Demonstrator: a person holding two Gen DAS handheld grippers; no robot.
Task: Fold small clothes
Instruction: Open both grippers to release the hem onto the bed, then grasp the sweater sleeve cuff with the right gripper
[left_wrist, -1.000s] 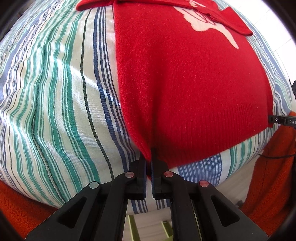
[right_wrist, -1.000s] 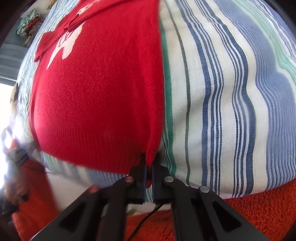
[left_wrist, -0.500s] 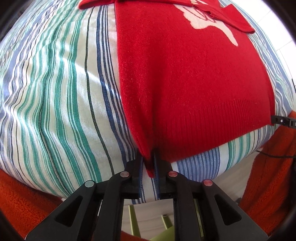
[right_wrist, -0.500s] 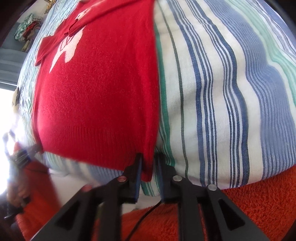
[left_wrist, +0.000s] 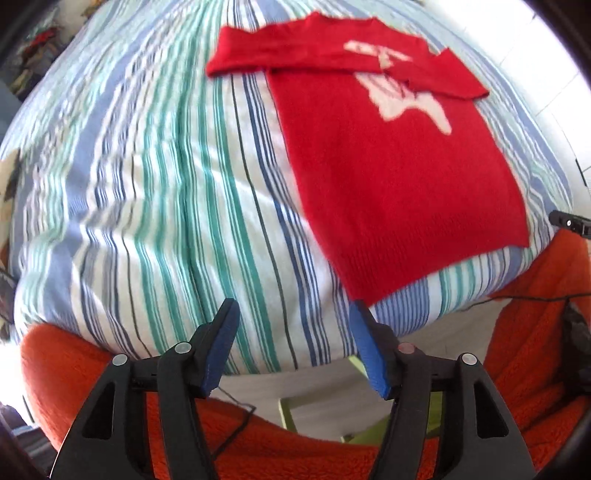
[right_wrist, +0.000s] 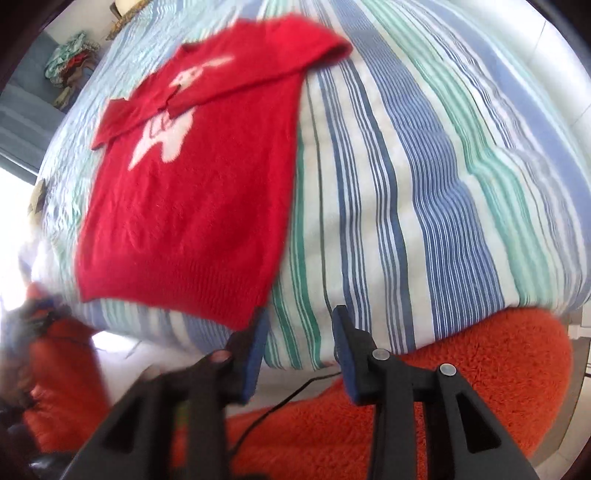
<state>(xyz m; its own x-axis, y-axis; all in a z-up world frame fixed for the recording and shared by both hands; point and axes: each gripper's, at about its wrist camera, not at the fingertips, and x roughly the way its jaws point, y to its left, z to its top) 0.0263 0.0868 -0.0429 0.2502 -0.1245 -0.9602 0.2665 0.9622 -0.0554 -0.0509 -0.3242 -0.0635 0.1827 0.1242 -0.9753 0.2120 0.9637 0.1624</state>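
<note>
Sweater (left_wrist: 402, 177) lies flat beyond both grippers' just-opened, empty jaws, hem corners nearest them.

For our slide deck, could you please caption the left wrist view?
Open left gripper above the striped bedspread, red sweater lying flat with sleeves folded in.

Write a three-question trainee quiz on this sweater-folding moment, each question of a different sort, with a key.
1. True or false: the left gripper is clamped on the red sweater.
2. Where do the sweater's sleeves lie? A) spread out to both sides B) folded across the chest C) tucked underneath
3. Fill in: the sweater lies on a ______ bedcover.

Key:
1. False. Its jaws have just been opening and nothing is between them; the right gripper is likewise open and empty.
2. B
3. striped
</note>
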